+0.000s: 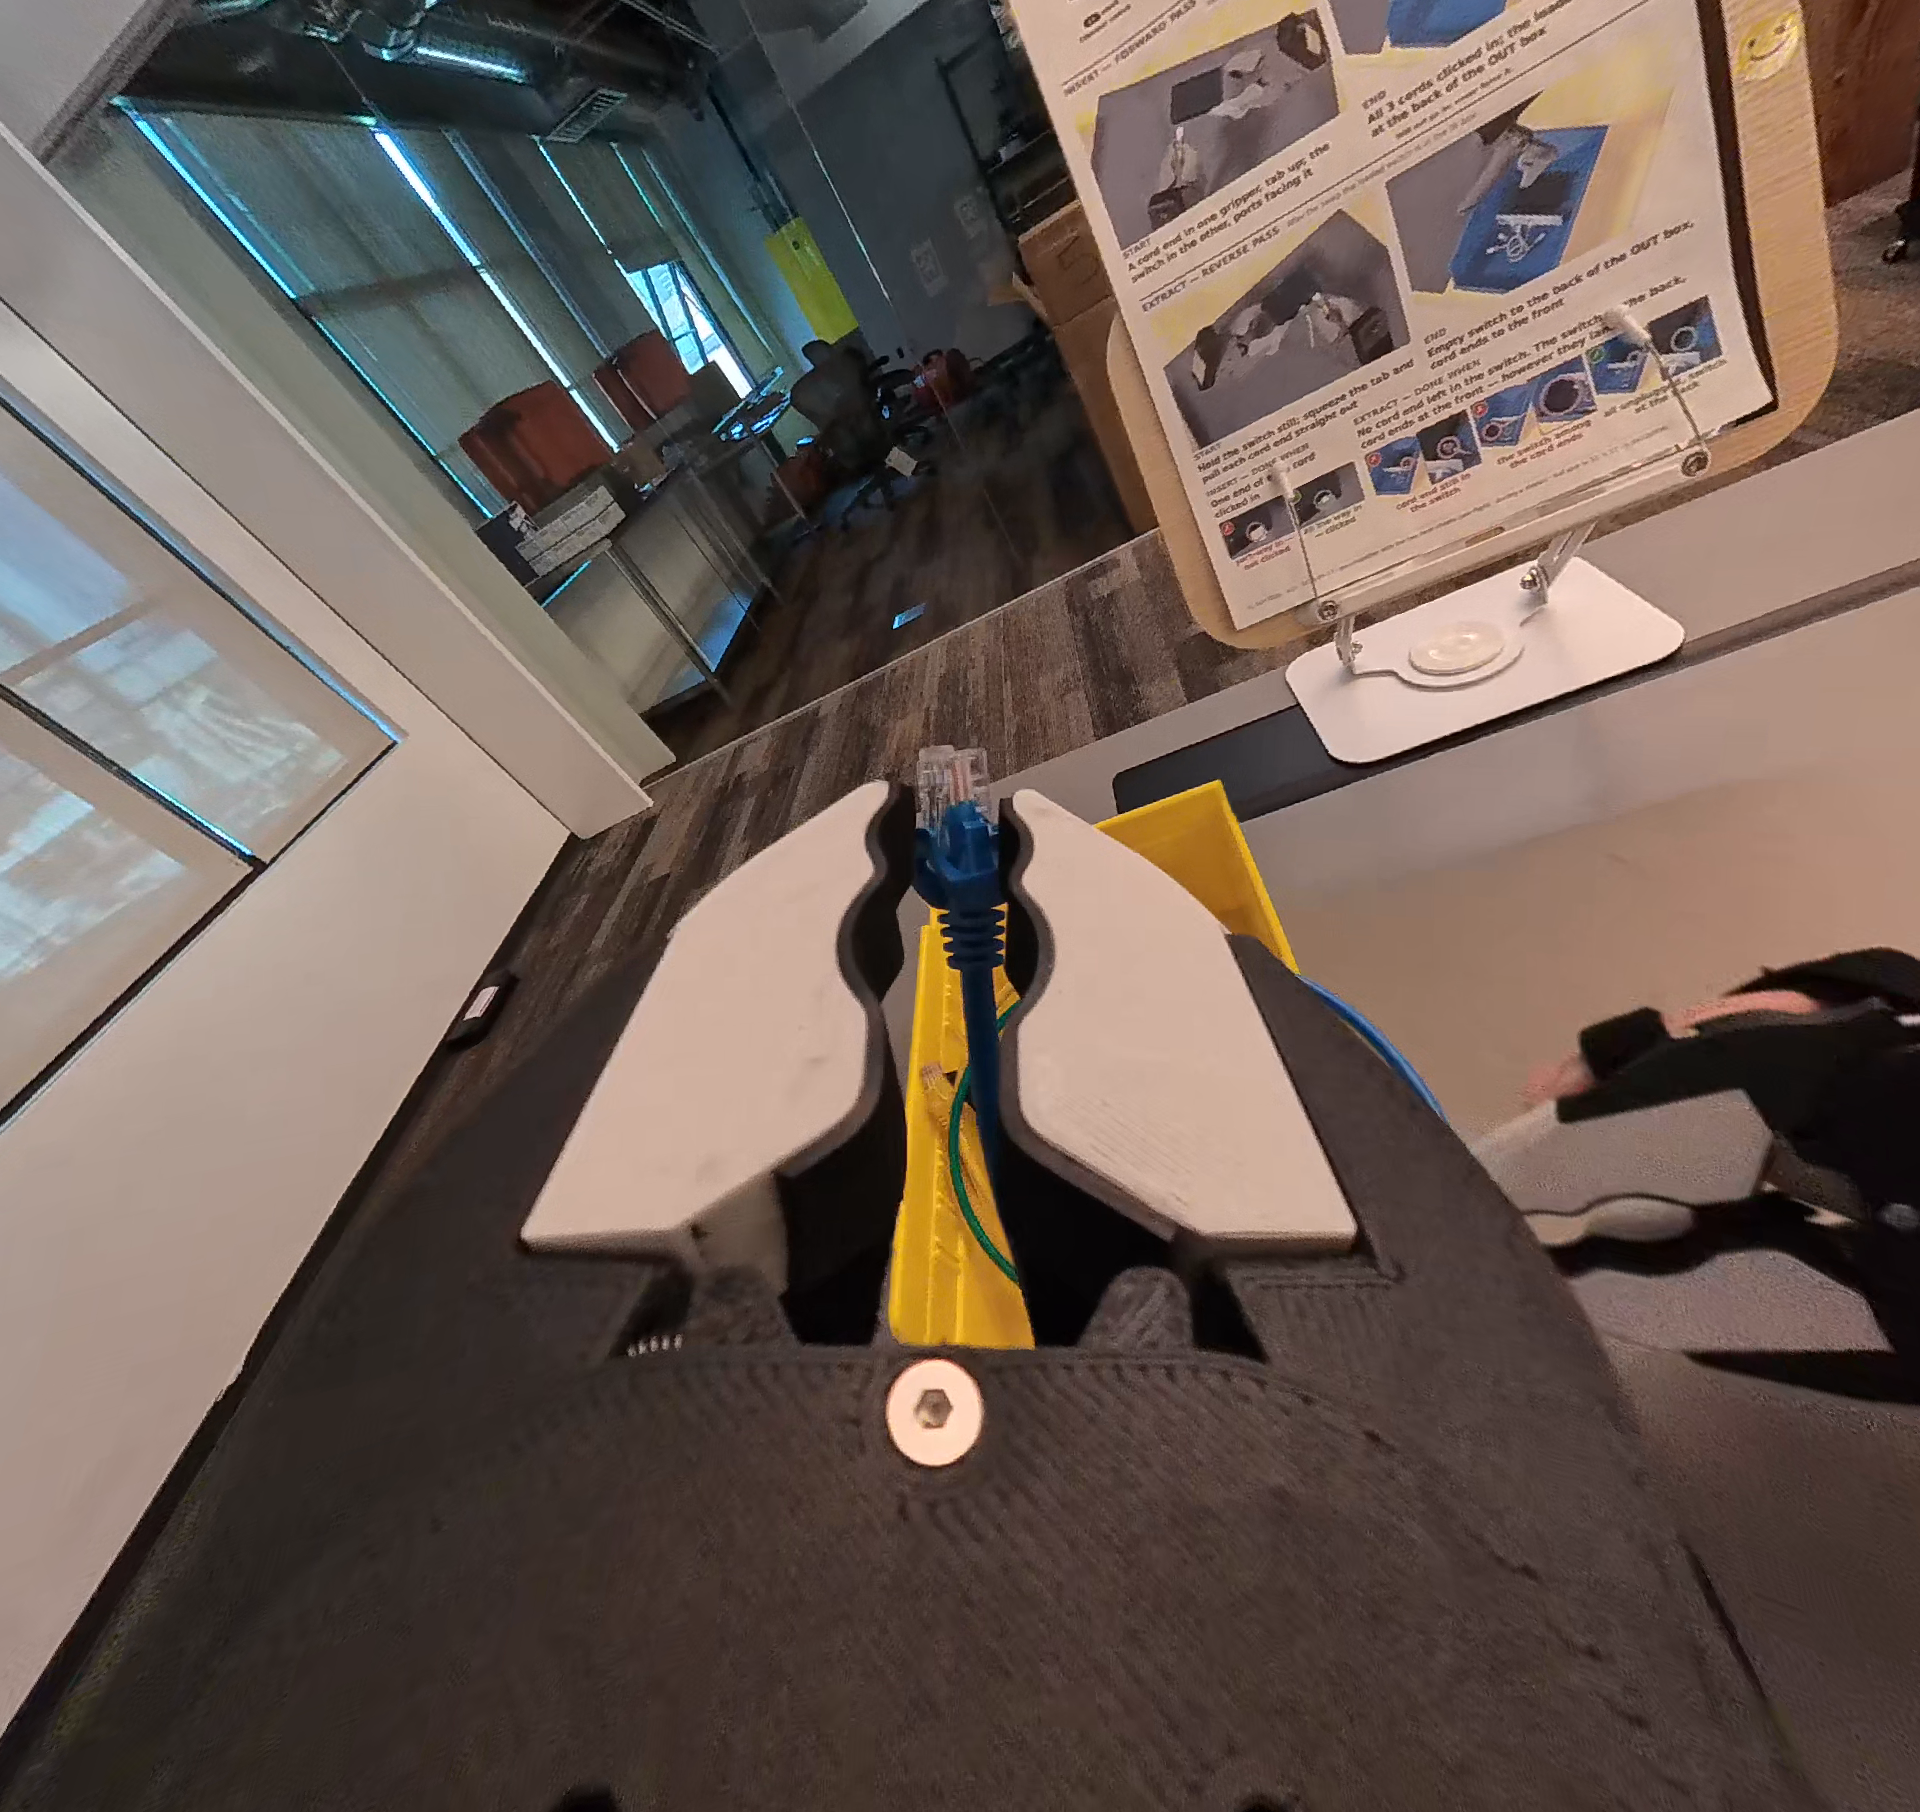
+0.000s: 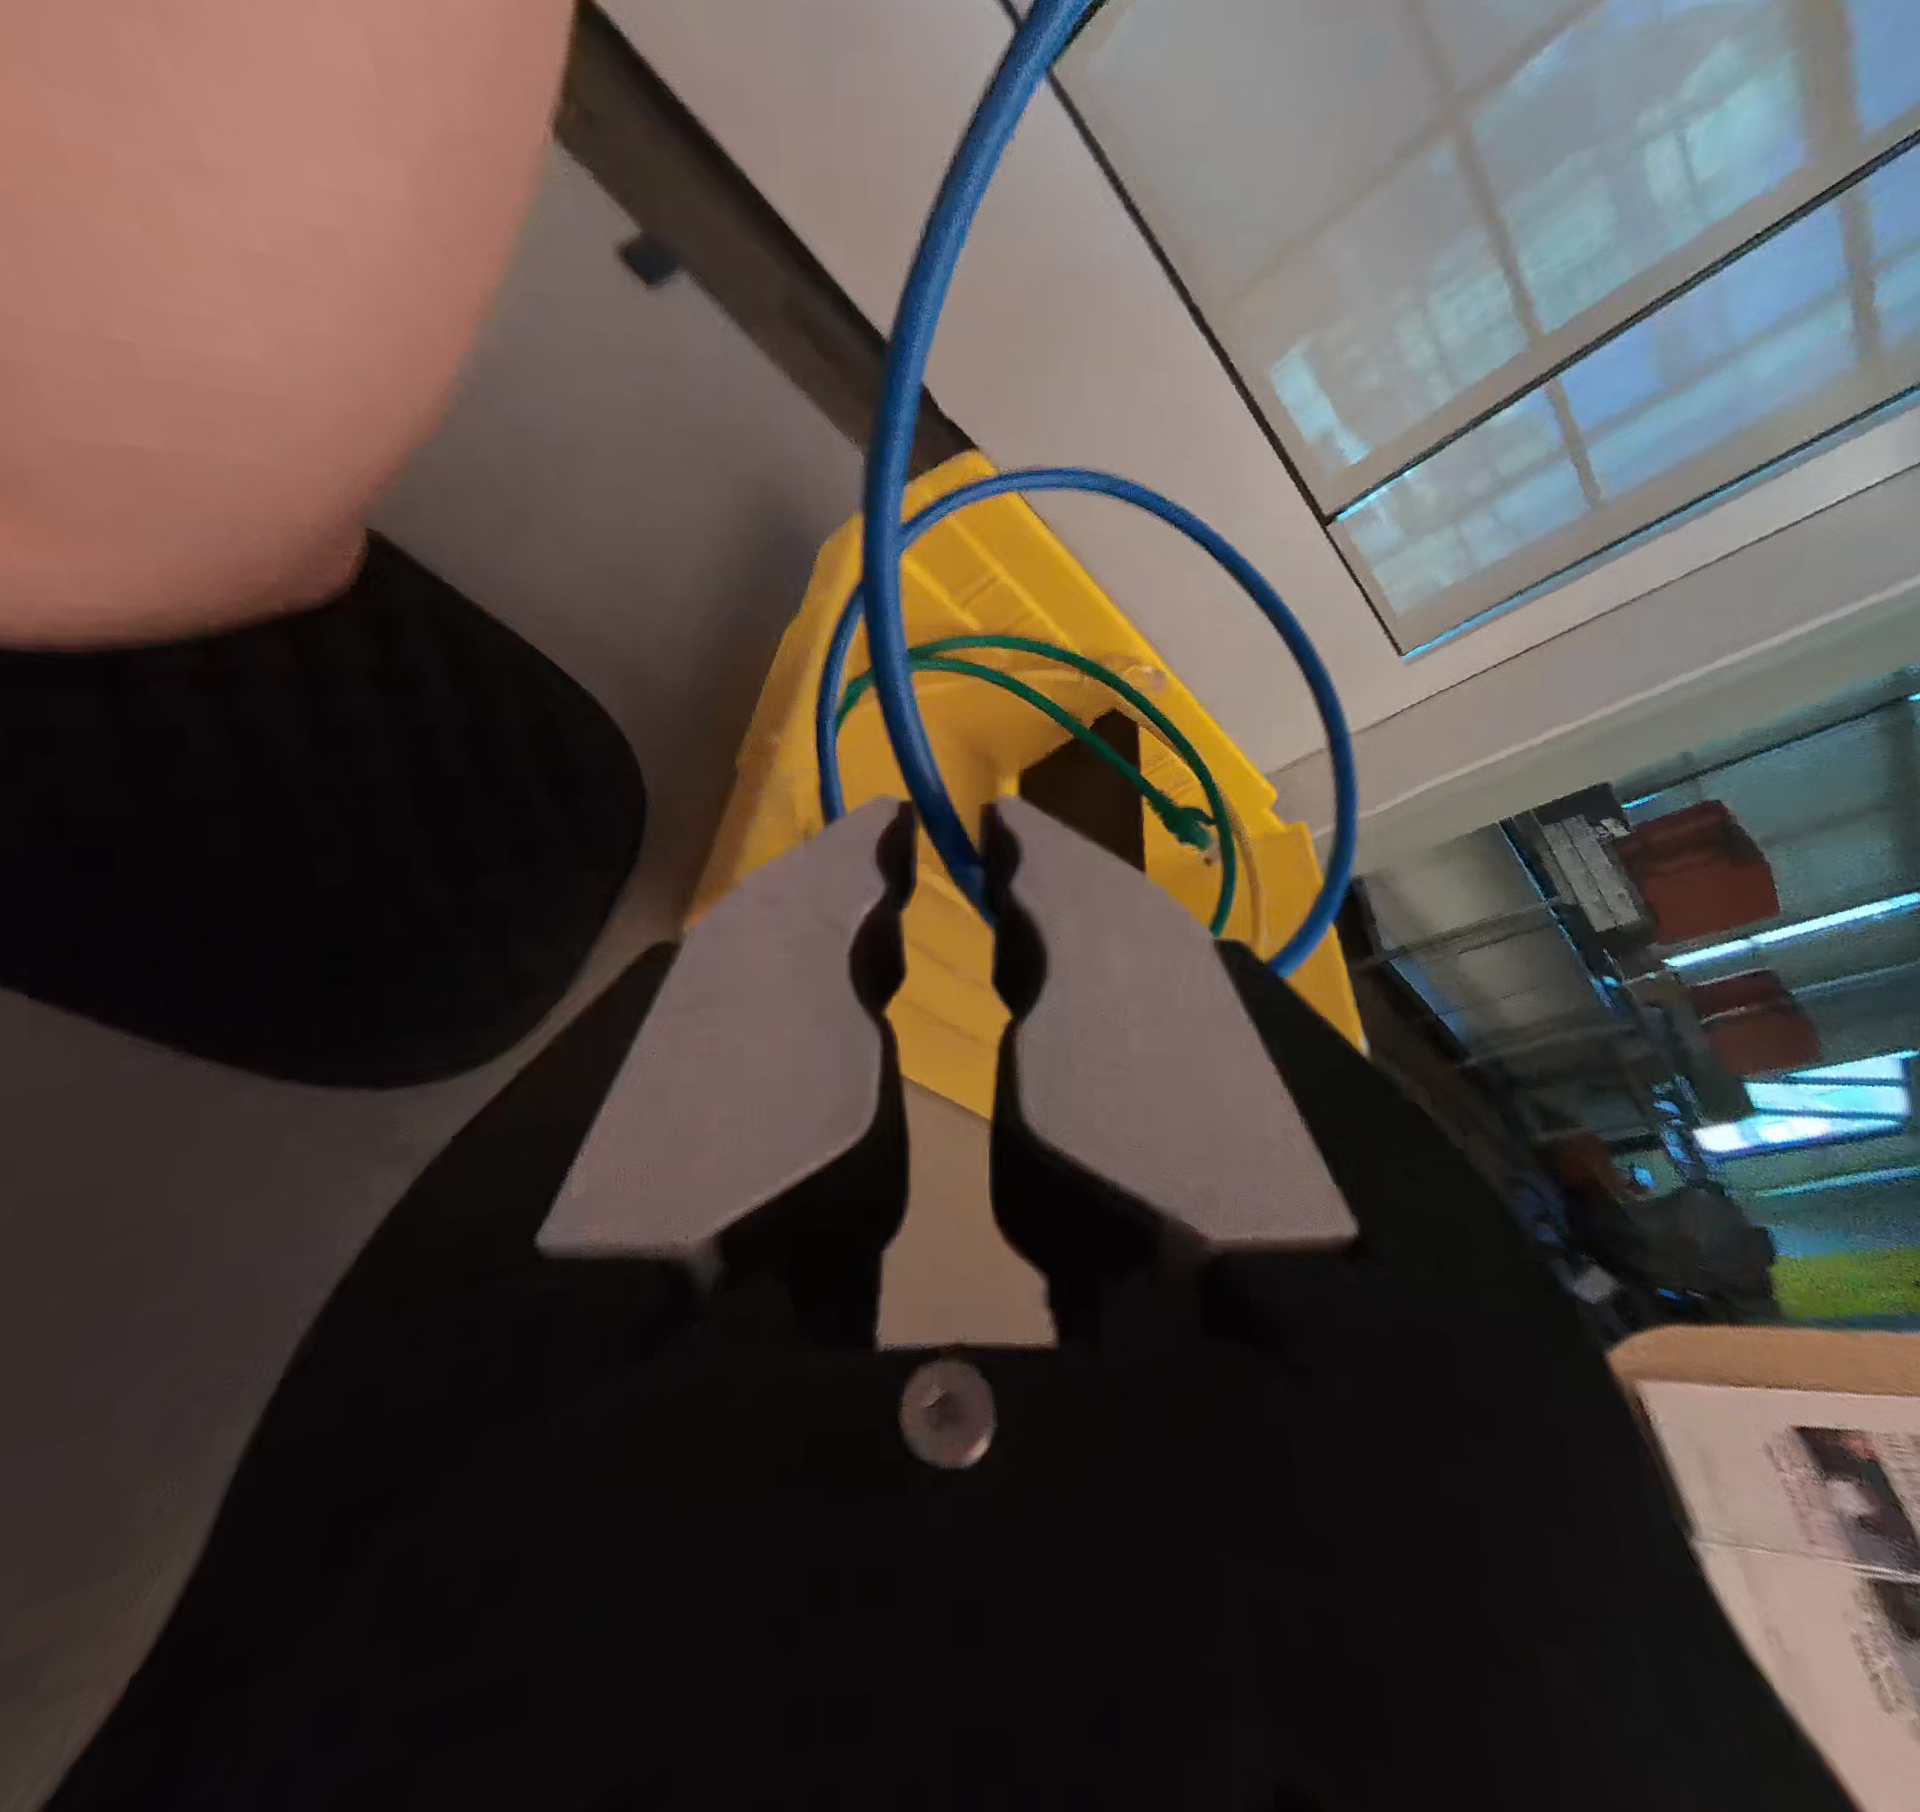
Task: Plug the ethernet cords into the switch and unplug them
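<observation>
Two pairs of tongs are up off the desk (image 1: pixel 1558 879), one in each of the person's hands. The left tongs (image 1: pixel 954 812) are pinched onto the blue cord (image 1: pixel 982 1035) right at its plug end: the blue boot sits between the grey fingertips (image 1: pixel 831 869) and the clear connector (image 1: pixel 951 775) pokes out past them, pointing up and away. Below the grip the cord hangs straight down between the fingers toward the yellow box (image 1: pixel 1205 837), which stands on the desk just beyond.

From the right wrist view, the right tongs (image 2: pixel 948 832) stand narrow, with a small gap between the tips. The same blue cord (image 2: pixel 904 308) sweeps down from above, passes into that gap against the right-hand finger (image 2: pixel 1122 1014), and loops round in a wide ring in front of the yellow box (image 2: pixel 997 557). I cannot tell whether the tongs actually pinch it or whether it merely runs through. A thinner green cord (image 2: pixel 1039 697) is coiled inside the box, its green plug lying near the box's right wall.

An arm in a black sleeve (image 2: pixel 260 827) fills the left of that view. Farther along the desk a printed instruction sheet (image 1: pixel 1382 235) leans on a wooden board with a white stand (image 1: pixel 1486 661). No switch shows in either view.
</observation>
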Available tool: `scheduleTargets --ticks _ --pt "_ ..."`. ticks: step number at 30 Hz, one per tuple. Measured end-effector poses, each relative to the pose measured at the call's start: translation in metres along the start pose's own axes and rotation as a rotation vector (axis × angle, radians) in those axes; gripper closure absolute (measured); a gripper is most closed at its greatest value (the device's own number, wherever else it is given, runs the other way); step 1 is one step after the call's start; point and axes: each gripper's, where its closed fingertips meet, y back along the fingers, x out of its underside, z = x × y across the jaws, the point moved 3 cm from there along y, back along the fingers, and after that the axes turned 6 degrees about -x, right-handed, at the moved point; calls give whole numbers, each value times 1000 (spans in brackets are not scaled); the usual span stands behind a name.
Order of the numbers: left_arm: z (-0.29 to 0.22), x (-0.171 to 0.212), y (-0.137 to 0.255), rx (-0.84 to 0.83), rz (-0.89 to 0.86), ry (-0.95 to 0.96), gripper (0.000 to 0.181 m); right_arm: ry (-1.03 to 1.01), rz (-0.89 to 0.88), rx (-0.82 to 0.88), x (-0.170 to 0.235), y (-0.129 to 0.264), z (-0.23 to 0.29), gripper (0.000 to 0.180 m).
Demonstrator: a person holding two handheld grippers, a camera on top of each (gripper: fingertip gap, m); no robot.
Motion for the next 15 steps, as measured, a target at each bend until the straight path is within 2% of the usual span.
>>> scheduleTargets --ticks 3,9,15 --pt "9 0 3 -35 -21 25 167 97 83 93 1 -2 -26 168" --pt "38 -11 26 -176 -159 129 166 205 67 331 -51 40 -101 167" --pt "37 -20 35 -207 -243 147 167 141 64 368 -81 78 -137 166"
